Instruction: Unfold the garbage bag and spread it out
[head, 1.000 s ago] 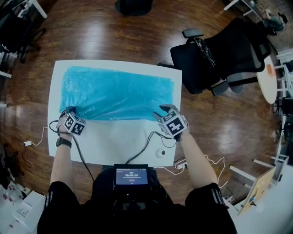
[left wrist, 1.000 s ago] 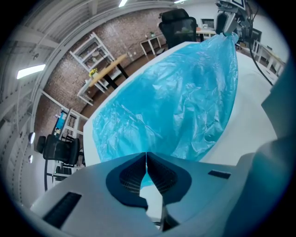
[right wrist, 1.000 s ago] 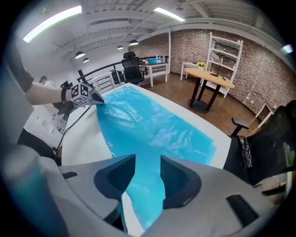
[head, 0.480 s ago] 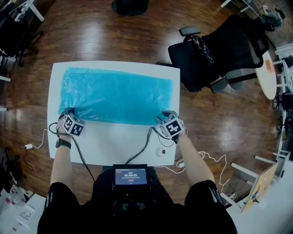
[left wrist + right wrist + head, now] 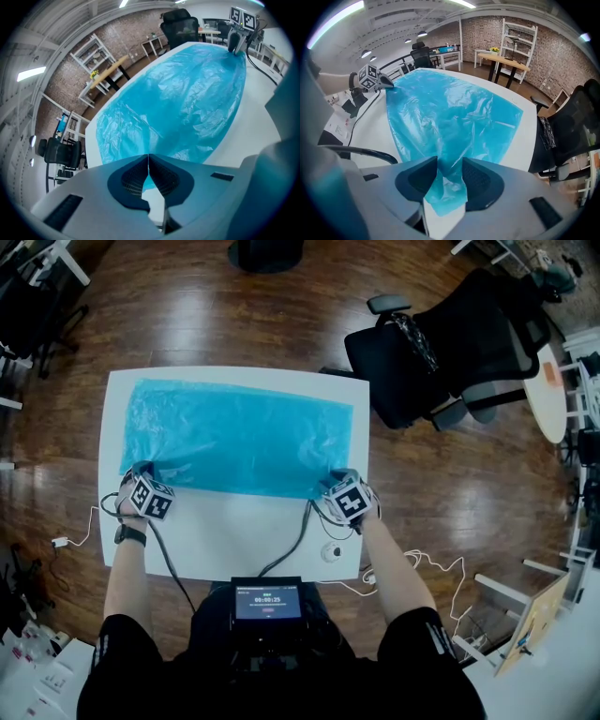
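A blue garbage bag (image 5: 239, 432) lies spread flat across the far half of the white table (image 5: 244, 535). My left gripper (image 5: 141, 471) is at the bag's near left corner. In the left gripper view it (image 5: 148, 157) is shut, with the bag's (image 5: 187, 93) edge pinched at the tips. My right gripper (image 5: 335, 480) is at the near right corner. In the right gripper view its jaws (image 5: 450, 165) stand apart, and the bag's (image 5: 450, 108) crumpled corner lies loose in the gap.
A black office chair (image 5: 450, 343) stands just off the table's right far corner. Black cables (image 5: 298, 532) and a small round white object (image 5: 329, 552) lie on the near part of the table. A screen device (image 5: 268, 601) hangs at the person's chest.
My right gripper has shifted slightly left and toward the person, and the bag's near right corner has come with it. The left gripper has stayed put.
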Demonstrator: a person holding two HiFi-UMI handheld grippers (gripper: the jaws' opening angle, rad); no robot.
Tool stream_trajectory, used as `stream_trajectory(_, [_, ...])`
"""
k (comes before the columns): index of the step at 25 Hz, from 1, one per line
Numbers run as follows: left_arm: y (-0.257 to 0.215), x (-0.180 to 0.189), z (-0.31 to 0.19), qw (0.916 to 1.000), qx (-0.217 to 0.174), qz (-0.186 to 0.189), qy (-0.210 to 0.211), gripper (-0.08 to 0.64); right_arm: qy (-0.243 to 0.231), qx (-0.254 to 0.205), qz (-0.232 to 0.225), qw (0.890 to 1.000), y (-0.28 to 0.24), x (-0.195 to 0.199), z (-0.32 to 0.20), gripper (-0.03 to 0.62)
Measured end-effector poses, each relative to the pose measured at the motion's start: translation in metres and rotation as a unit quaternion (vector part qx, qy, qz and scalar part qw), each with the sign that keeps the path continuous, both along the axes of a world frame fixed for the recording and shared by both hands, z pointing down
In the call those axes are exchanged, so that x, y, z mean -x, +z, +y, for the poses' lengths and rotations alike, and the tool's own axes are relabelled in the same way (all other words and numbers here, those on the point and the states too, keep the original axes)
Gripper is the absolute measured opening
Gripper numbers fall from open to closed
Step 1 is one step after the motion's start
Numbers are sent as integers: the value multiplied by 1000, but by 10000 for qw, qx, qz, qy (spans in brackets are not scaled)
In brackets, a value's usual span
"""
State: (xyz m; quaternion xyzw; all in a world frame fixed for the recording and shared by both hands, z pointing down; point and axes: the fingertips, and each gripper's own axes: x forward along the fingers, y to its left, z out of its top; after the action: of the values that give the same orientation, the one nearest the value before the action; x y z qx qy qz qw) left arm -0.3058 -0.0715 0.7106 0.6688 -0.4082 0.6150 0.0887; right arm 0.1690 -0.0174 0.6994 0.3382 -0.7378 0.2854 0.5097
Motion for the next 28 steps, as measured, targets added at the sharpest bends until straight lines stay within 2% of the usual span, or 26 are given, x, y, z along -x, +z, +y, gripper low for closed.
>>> stream_trajectory(28, [0, -1, -42, 9999, -7, -166, 3, 0, 12, -118, 1, 9999, -1, -4, -61, 202])
